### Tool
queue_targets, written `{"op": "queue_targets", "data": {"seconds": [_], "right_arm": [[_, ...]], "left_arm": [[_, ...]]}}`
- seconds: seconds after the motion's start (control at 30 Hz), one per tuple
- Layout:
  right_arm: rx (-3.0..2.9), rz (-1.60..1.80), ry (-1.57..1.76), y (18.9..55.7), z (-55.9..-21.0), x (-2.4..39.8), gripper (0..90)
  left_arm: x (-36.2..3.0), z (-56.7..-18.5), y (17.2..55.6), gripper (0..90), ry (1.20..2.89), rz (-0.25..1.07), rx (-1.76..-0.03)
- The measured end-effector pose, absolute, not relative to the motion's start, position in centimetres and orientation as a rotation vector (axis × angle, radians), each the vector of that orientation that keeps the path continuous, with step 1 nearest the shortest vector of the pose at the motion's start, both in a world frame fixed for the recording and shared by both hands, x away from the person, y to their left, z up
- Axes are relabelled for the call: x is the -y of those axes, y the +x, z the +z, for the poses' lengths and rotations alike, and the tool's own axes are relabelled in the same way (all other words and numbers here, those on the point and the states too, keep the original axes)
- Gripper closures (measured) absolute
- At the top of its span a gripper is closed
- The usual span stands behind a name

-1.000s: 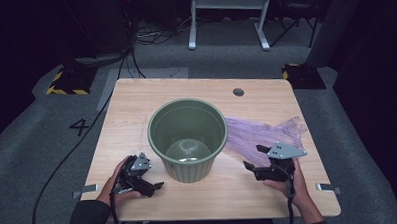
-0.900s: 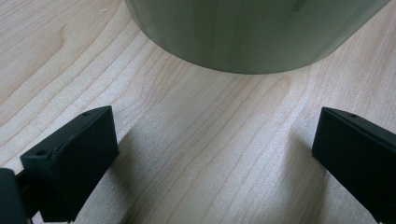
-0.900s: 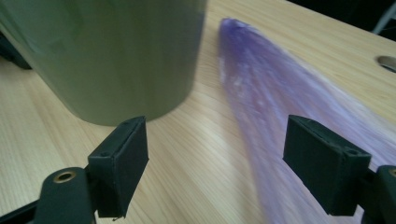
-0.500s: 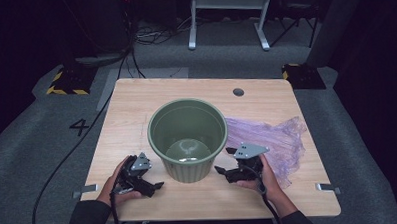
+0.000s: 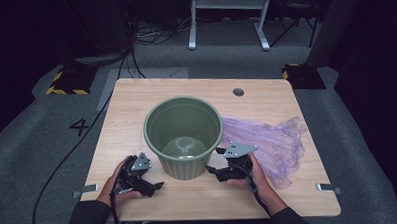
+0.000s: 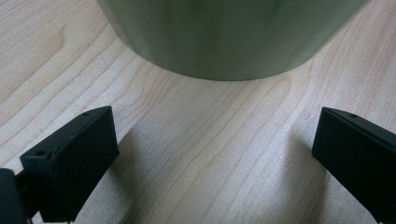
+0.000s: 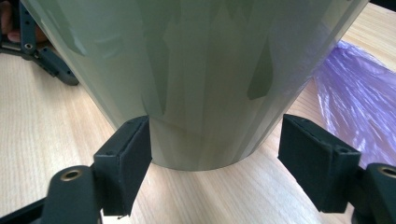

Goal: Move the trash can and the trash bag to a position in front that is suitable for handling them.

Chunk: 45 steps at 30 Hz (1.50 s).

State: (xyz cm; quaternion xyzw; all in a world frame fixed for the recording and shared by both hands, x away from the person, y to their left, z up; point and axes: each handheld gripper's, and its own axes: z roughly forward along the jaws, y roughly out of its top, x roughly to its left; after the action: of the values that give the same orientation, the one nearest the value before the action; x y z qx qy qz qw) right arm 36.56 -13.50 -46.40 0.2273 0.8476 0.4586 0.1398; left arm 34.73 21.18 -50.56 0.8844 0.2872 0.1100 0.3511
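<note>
Your right gripper has its jaws apart, and they have just been closing a little; the foot of the green bin sits between them. In the right gripper view the left pad looks to be at the bin's wall, perhaps touching, while the right pad stands off it with bare wood showing between, so nothing is clamped yet. Your left gripper rests on the worktop with its jaws wide apart and nothing between them; the bin's base lies just ahead of their tips.

The bin looks like thin moulded plastic, empty, so expect it to be light and to flex under a squeeze. Its tapered, glossy wall will likely let pads slide if you pinch low on the curve. The rim, pinched over its edge, looks the surer hold; with two grippers, one on each side of the rim should keep it from tipping.

The purple plastic bag lies flat beyond your right jaws' far side, touching or nearly touching the bin. It is limp, thin film: pinch a gathered edge, not the flat sheet.

No label shows on bin or bag. A "4" is marked on the floor, well off to the left.
</note>
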Motion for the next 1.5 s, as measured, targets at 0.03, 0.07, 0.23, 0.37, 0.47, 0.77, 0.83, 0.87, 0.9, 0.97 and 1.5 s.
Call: {"op": "queue_targets", "data": {"seconds": [0.03,0.07,0.23,0.37,0.47,0.77,0.83,0.87,0.9,0.97,1.5], "right_arm": [[-2.449,1.329,0.657,36.6,-46.4,13.4,26.1],[-2.449,1.332,0.659,36.7,-46.4,13.3,26.2],[-2.423,1.260,0.688,37.6,-46.4,13.3,30.8],[-2.390,1.111,0.697,38.1,-46.4,14.5,31.4],[-2.350,1.108,0.822,38.9,-46.4,16.5,33.2],[-2.287,0.976,1.130,40.7,-48.5,20.5,36.1],[-2.264,0.929,1.157,40.8,-48.6,21.1,49.6],[-2.261,0.921,1.163,40.9,-48.7,21.4,54.7],[-2.264,0.915,1.156,41.0,-48.7,21.7,57.5],[-2.274,0.906,1.154,41.2,-48.8,22.4,71.2],[-2.229,0.883,1.173,40.5,-47.8,27.5,37.3]], "left_arm": [[-21.2,-50.6,34.7,0.0,2.290,0.285,-0.743],[-21.2,-50.6,34.8,0.0,2.290,0.286,-0.744],[-21.1,-50.6,34.8,0.1,2.286,0.286,-0.750],[-21.1,-50.6,34.7,0.2,2.285,0.287,-0.751],[-21.1,-50.6,34.8,0.2,2.285,0.287,-0.751],[-21.2,-50.6,34.8,0.3,2.286,0.285,-0.747],[-21.2,-50.6,34.8,0.3,2.285,0.285,-0.748],[-21.2,-50.6,34.8,0.3,2.285,0.285,-0.748],[-21.2,-50.6,34.7,0.3,2.286,0.285,-0.747],[-21.2,-50.6,34.8,0.4,2.288,0.283,-0.745],[-21.3,-50.6,34.7,0.5,2.286,0.281,-0.738]]}}
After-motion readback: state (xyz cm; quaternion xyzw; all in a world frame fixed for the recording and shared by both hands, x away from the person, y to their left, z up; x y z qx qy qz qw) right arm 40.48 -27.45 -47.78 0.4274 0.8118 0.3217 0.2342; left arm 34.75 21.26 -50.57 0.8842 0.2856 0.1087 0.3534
